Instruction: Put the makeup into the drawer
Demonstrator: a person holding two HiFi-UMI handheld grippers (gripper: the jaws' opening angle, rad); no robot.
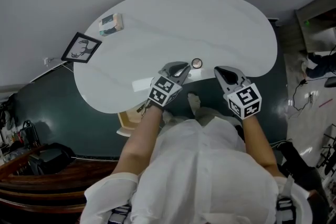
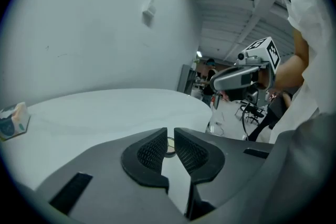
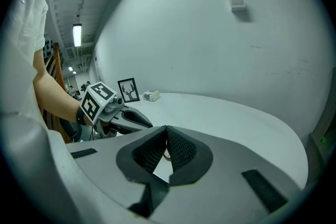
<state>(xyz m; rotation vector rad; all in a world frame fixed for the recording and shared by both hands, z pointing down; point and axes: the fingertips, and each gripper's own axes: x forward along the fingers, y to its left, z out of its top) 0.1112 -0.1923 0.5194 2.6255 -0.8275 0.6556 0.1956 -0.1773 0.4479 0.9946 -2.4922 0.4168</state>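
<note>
A small round makeup compact (image 1: 197, 63) lies on the white oval table (image 1: 220, 23) near its front edge. My left gripper (image 1: 184, 67) hovers just left of it, jaws shut and empty. In the left gripper view (image 2: 170, 131) the compact (image 2: 168, 147) shows through the thin slit between the pads. My right gripper (image 1: 220, 72) hangs at the table's edge, to the compact's right and a little nearer me, shut with nothing in it. The right gripper view (image 3: 167, 129) shows its tips touching, with the compact (image 3: 167, 155) beyond them.
A small box (image 1: 111, 23) and a black picture frame with a deer (image 1: 80, 48) sit at the table's far left. A light wooden drawer (image 1: 127, 120) sticks out under the table's front edge, beside my left forearm. Dark floor lies below.
</note>
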